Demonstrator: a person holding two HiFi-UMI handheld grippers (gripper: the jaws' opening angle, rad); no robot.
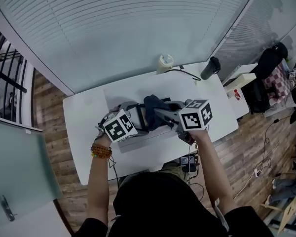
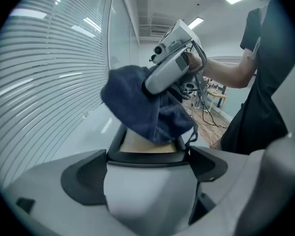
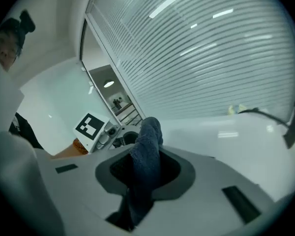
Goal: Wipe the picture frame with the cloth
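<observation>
In the left gripper view, my left gripper (image 2: pixel 147 157) is shut on the near edge of a black picture frame (image 2: pixel 119 142) with a tan picture inside. The frame is tilted up off the white table (image 1: pixel 84 132). A dark blue cloth (image 2: pixel 140 109) hangs over the frame's far end, bunched in the right gripper (image 2: pixel 171 73). Seen from the right gripper view, my right gripper (image 3: pixel 145 171) is shut on the cloth (image 3: pixel 146 146), which sticks up between the jaws. The head view shows both grippers (image 1: pixel 136 120) (image 1: pixel 162 114) meeting at the cloth (image 1: pixel 153 105) in the middle of the table.
At the table's far edge are a roll of tape (image 1: pixel 165 61), a dark cylinder (image 1: pixel 210 68) and a black cable (image 1: pixel 185 73). A blind-covered wall runs behind the table. To the right stands a side table with a white box (image 1: pixel 236 86), and cables lie on the wooden floor.
</observation>
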